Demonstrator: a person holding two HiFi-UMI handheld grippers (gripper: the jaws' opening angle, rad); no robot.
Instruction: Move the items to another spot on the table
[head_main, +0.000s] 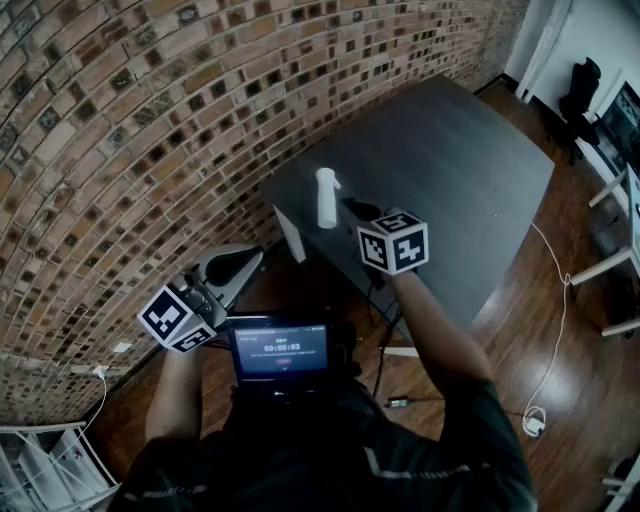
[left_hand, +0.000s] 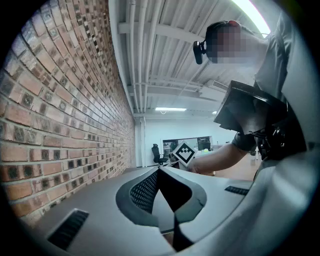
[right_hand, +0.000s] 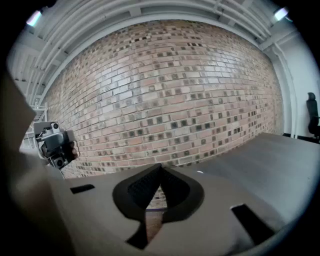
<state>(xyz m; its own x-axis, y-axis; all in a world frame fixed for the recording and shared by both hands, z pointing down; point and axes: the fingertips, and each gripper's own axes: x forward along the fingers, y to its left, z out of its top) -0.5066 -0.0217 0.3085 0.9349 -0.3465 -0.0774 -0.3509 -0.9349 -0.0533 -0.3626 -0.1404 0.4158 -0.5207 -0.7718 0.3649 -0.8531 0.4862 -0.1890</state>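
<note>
A dark grey desk (head_main: 450, 170) stands with one long edge against a brick wall (head_main: 130, 130). Its top is bare apart from a white bottle (head_main: 327, 197), which stands upright close to the desk's near edge, toward the corner by the wall. The right gripper (right_hand: 160, 172) hangs over that near edge just beside the bottle, on the side away from the wall. Its jaws are pressed together tip to tip with nothing between them, and whether it touches the bottle cannot be told. The left gripper (left_hand: 159, 171) is held off the desk, low beside the wall and short of the near corner. Its jaws are likewise closed and empty. A small lit screen (head_main: 280, 350) sits at the person's chest. Around the desk lies a glossy wooden floor (head_main: 520, 300), and a white cable (head_main: 556, 330) trails across it to a small white plug (head_main: 533, 422). A black office chair (head_main: 581, 88) stands past the desk's far corner, and white furniture legs (head_main: 605, 265) show at the right. Overhead, the left gripper view shows a white ceiling (left_hand: 160, 60) with pipes and a strip light (left_hand: 170, 108).
</note>
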